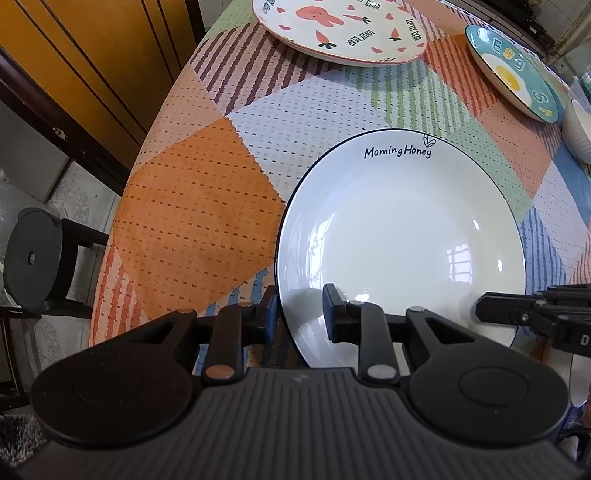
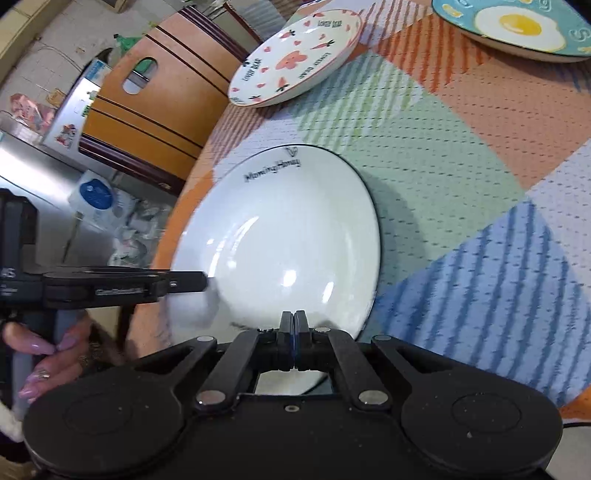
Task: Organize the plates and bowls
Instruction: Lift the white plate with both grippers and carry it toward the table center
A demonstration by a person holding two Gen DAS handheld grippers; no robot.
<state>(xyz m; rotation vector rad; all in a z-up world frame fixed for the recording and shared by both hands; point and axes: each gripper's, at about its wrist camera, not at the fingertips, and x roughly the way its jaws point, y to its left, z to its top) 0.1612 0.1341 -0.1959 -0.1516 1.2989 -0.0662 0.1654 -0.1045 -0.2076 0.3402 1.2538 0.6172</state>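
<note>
A white deep plate (image 1: 399, 229) with a dark rim and the words "Morning Honey" lies on the patchwork tablecloth (image 1: 192, 206) near the table's left edge. My left gripper (image 1: 299, 314) straddles its near-left rim, one finger outside and one inside, shut on it. In the right wrist view this gripper (image 2: 199, 282) reaches the plate (image 2: 280, 229) from the left, with a hand (image 2: 44, 347) on its handle. My right gripper (image 2: 294, 321) is shut, pads together with nothing between them, and its tips sit over the plate's near rim. In the left wrist view its tip (image 1: 484, 308) is at the plate's right rim.
A pink bunny plate (image 1: 340, 29) lies at the far side and a blue fried-egg plate (image 1: 513, 74) at the far right. A white bowl (image 1: 580, 133) shows at the right edge. Left of the table stand a black stool (image 1: 33, 258) and a wooden cabinet (image 1: 92, 55).
</note>
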